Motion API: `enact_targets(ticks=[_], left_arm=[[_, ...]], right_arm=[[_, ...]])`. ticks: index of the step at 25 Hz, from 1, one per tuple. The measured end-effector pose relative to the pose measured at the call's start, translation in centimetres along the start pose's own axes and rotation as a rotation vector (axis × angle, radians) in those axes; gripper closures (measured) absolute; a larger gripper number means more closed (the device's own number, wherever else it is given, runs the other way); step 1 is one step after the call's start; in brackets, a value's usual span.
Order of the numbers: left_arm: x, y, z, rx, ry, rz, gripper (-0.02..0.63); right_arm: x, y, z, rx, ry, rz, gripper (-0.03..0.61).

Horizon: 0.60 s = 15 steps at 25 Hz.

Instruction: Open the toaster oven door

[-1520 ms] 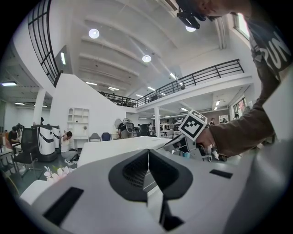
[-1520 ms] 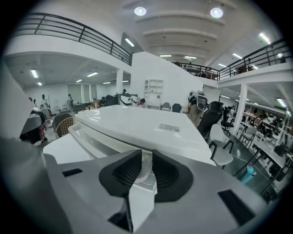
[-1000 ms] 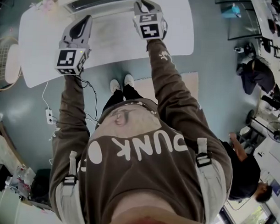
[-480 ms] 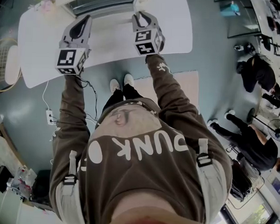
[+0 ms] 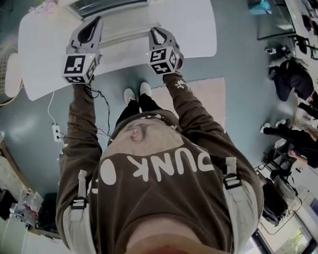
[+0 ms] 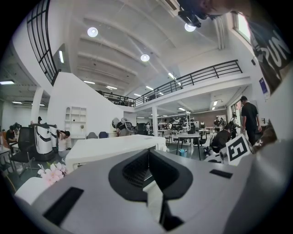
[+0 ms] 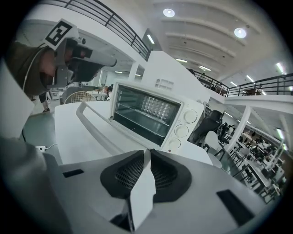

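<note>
The white toaster oven (image 7: 151,114) stands at the table's far side, its glass door (image 7: 103,132) folded down flat and the handle (image 7: 84,116) nearest me; racks show inside. From the head view the oven (image 5: 114,2) is at the top edge. My right gripper (image 5: 157,32) hovers over the table in front of the lowered door, shut on nothing (image 7: 146,153). Off to its left, my left gripper (image 5: 92,28) is also shut and empty (image 6: 149,153), pointing past the oven's top (image 6: 114,148).
The oven stands on a white table (image 5: 194,26). Pink flowers (image 5: 49,3) lie at its far left corner. A round wire fan (image 5: 4,71) stands left of the table. On the floor are a power strip (image 5: 56,130) and a rug (image 5: 201,99). People sit at the right.
My right gripper has drawn back from the oven toward the table's near edge and slightly left. The left gripper has stayed where it was.
</note>
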<state>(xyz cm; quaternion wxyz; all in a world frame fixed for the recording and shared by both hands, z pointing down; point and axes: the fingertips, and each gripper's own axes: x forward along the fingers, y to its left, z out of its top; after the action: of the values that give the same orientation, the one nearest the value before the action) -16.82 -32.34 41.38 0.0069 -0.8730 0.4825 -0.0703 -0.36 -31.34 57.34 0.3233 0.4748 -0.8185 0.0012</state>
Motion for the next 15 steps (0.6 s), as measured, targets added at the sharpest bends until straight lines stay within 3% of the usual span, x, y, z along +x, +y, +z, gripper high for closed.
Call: enact_targets(ticks=[6,15], left_arm=[[0.2,-0.9,-0.2,0.000,0.004,-0.008,0.609],[-0.6,-1.4,-0.2,0.007,0.015,-0.003,0.609]], right_arm=[[0.1,1.2,-3.1,-0.023,0.012,-0.006,0.538],[1.8,4.0,-9.8,0.005,0.153,0.063,0.569]])
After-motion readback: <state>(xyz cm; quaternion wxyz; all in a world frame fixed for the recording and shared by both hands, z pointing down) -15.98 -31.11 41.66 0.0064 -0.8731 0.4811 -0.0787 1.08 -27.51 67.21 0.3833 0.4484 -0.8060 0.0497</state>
